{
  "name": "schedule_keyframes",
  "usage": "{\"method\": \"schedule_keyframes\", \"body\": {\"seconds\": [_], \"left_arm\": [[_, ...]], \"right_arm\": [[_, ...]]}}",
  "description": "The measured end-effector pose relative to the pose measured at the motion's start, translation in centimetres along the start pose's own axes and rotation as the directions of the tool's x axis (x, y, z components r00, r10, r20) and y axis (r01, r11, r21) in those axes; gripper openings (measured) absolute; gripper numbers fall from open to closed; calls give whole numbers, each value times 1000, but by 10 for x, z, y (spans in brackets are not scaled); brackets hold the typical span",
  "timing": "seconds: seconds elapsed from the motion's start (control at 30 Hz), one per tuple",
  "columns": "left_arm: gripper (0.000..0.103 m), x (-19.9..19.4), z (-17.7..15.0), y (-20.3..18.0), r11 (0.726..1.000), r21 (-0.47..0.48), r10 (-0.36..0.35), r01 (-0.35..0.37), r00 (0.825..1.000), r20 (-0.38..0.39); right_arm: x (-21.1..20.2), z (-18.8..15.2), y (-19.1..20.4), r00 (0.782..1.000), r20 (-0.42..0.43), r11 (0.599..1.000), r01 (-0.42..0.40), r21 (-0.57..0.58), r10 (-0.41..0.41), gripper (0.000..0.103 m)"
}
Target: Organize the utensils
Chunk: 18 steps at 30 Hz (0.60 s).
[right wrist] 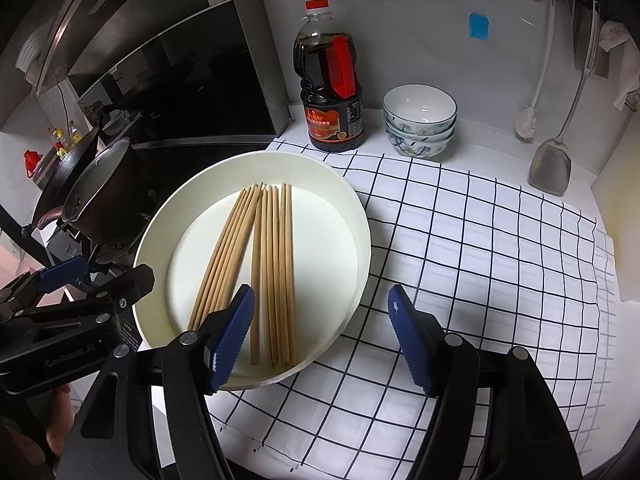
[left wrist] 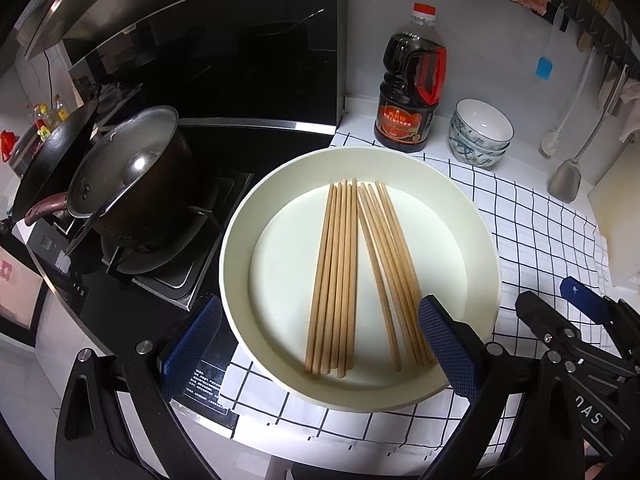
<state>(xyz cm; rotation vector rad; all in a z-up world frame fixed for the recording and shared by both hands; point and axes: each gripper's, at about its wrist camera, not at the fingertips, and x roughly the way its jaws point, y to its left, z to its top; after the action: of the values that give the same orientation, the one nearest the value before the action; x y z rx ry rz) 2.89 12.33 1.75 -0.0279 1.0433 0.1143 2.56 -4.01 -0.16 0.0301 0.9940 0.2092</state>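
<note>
Wooden chopsticks lie loose in a wide cream basin on a black-and-white checked cloth, w/ the stove and a dark pot to the left and a soy sauce bottle plus stacked bowls at the far side. They sit in two fanned groups: tips nearly meeting at the far end, butts spread apart at the near end. Left gripper hovers over the near part of the basin, jaws wide apart, nothing between the pads; its right pad hangs over the butts of the right group, contact can't be told. Right gripper also stands open and empty, left pad over the basin's near edge, right pad out over the cloth. Handling, as a guess: sticks are light, stiff, thin, smooth; likely to roll or scissor out of a pinch if grabbed as a bunch. Best hold prob. across one group near mid-length, where the sticks lie closest side by side, so they stay balanced and don't tip. Near ends are splayed, so a pinch there may catch only a few. Basin wall is fairly high, so approach from above, not from the side. Basin itself looks light and could slide on the cloth if bumped.
</note>
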Motion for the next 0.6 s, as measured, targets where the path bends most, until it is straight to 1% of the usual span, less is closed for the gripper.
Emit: {"method": "schedule_keyframes", "body": {"seconds": [0.17,0.37,0.6], "left_arm": [[97,-2,-1,1,1000,-1,6,-6,1000,1],[97,1,-3,2,1000,-3,3,-3,1000,-20],[97,1,-4,2,1000,1,15,-15,1000,-20]], "right_arm": [[-3,-1,2,1000,6,1000,5,-6,-5,67],[-4,-1,2,1000,4,1000,7,-8,-7,67],[-7,-4,6,1000,1,1000,12,-10,-12,67]]}}
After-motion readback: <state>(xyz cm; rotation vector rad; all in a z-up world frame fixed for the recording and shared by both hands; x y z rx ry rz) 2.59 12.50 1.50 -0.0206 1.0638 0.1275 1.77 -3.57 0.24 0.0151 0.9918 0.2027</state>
